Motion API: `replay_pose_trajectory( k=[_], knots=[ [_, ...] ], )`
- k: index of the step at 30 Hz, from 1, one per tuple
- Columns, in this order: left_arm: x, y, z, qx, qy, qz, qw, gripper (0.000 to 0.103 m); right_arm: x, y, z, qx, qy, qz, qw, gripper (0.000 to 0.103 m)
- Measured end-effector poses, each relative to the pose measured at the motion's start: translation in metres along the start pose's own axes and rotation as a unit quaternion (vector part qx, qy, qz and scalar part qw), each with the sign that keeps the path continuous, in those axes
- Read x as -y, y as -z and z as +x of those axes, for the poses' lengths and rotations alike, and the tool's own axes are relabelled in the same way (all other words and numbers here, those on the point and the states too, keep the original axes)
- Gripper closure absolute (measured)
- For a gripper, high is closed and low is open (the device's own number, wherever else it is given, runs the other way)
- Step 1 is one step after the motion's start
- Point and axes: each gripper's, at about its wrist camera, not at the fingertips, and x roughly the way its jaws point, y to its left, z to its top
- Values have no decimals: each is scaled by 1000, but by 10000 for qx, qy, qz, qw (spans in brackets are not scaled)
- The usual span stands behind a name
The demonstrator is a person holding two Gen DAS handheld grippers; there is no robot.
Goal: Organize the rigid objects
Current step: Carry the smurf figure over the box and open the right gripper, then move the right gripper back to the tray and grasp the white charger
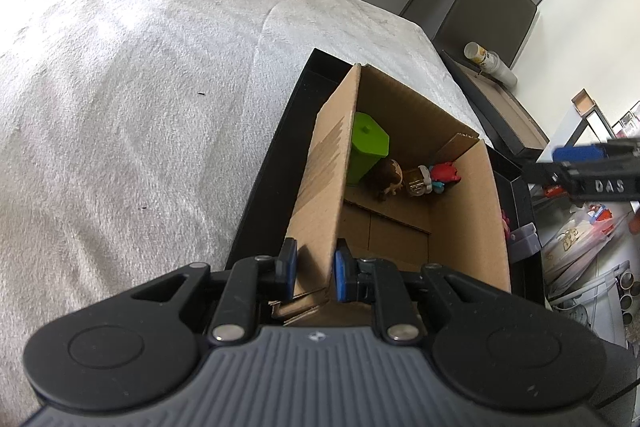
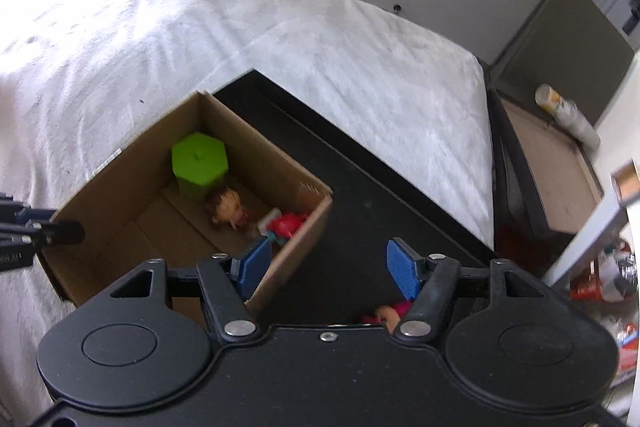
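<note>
My left tongs [image 1: 314, 267] are clamped on the near wall of the cardboard box [image 1: 320, 187], and this keeps it steady on the black tray [image 2: 360, 187]. My right tongs [image 2: 326, 267] stand apart with nothing between the blue pads; the near right corner of the box is just under the left pad.

I think the next piece is the small doll with pink clothes [image 2: 390, 313], at about 6 o'clock from the right tongs and half hidden under them. To do it well, I should pull back a little, come down over it and close gently, while the left side holds firm.

Inside the box I count one green pot [image 2: 199, 163], one brown-haired doll head [image 2: 226, 207] and one red figure [image 2: 285, 225]. Near the red figure, at 9 o'clock in the left view, lies one small gold thing [image 1: 416, 181]; I cannot tell what it is.
</note>
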Motion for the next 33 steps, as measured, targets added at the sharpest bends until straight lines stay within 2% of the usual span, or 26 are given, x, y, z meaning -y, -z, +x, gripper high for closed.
replay_pose_trajectory(
  k=[13,18,23,29,33],
  knots=[
    [-1,-1,2,-8,-18,-8,10000,85,41,42,6,-383,-12,595,9975,36],
    [-3,-2,3,-2,-15,-7,10000,86,48,53,13,-489,-108,855,9951,33],
    [-2,-1,2,3,-27,7,10000,86,46,70,31,-706,-194,966,9926,25],
    [-3,0,3,-4,-45,24,10000,86,50,87,58,-993,-330,1312,9858,24],
    [-3,0,4,-5,-45,23,10000,86,54,94,75,-1197,-637,1717,9758,24]
  ],
)
